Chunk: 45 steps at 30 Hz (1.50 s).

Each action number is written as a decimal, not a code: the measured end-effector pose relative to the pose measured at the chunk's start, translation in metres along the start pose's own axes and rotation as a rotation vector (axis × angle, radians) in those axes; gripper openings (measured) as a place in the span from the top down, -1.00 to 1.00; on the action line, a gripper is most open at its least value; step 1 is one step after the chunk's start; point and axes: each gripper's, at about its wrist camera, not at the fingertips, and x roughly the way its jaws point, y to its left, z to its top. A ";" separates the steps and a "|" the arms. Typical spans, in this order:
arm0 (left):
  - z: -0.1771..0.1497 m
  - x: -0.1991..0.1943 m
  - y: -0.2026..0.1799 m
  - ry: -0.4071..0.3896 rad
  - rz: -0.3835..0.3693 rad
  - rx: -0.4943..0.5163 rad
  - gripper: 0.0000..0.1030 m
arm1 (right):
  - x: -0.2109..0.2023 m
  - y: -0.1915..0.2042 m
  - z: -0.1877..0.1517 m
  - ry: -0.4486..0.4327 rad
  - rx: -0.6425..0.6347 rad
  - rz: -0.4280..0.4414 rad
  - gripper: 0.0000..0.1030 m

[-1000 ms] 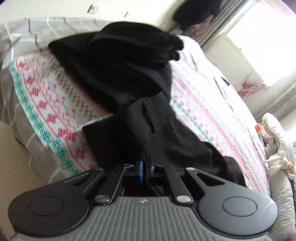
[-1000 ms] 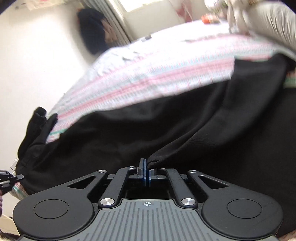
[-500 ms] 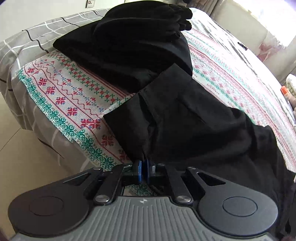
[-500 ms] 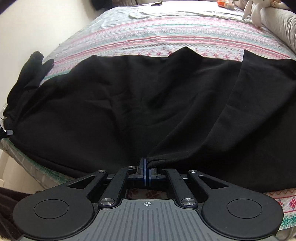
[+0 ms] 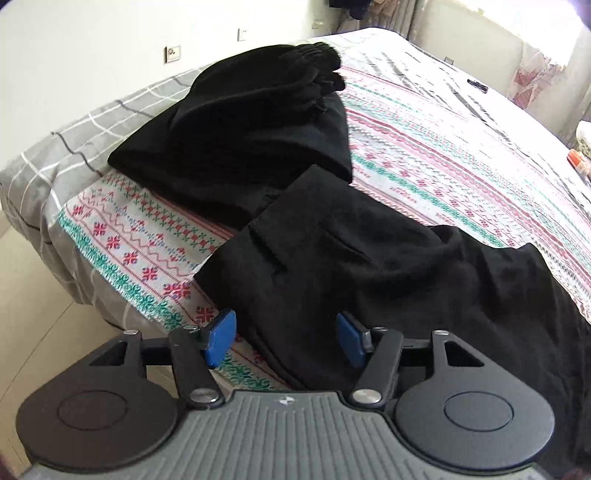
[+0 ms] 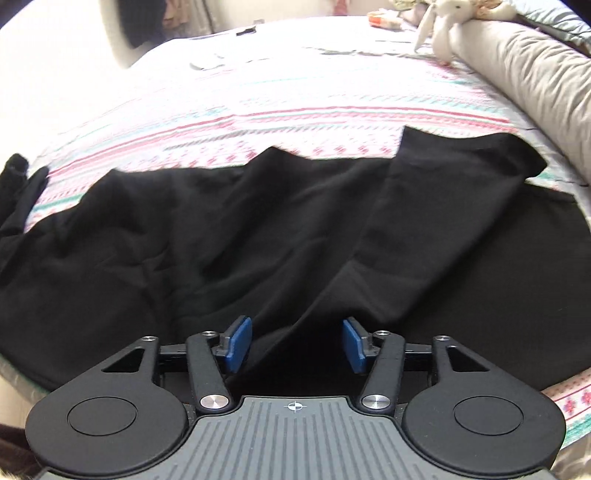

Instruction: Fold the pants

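Black pants (image 5: 369, 266) lie spread on the patterned bedspread (image 5: 443, 147), waist end with a pocket slit toward my left gripper. My left gripper (image 5: 284, 338) hovers over the near waist corner. Its jaws are opening, the cloth lies under and between them, and the blue pads (image 5: 219, 336) do not press it. In the right wrist view the same pants (image 6: 258, 229) stretch across the bed, one leg folded toward the upper right. My right gripper (image 6: 295, 343) is above the near hem, jaws opening, the blue pads clear of the fabric between them.
A pile of other black garments (image 5: 258, 122) lies at the bed's far left corner. A grey bolster (image 6: 535, 81) and a white plush toy (image 6: 443, 26) sit at the right. The bed's edge and the tiled floor (image 5: 33, 295) are at the near left.
Both grippers were shut on the pants' edge and have let go, jaws now apart. The cloth has dropped flat onto the bed, and both cameras have pulled back a little.
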 end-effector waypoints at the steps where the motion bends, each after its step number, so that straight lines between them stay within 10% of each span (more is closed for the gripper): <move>1: 0.000 -0.001 -0.004 -0.006 -0.005 0.009 -0.63 | -0.002 -0.004 0.001 -0.014 -0.003 -0.018 -0.14; 34: -0.088 0.004 -0.309 0.067 -0.546 0.555 -0.92 | 0.031 -0.114 0.090 -0.038 0.255 -0.060 -0.35; 45: -0.118 0.031 -0.400 0.173 -0.745 0.540 -0.65 | 0.080 -0.123 0.129 -0.001 0.314 0.010 -0.33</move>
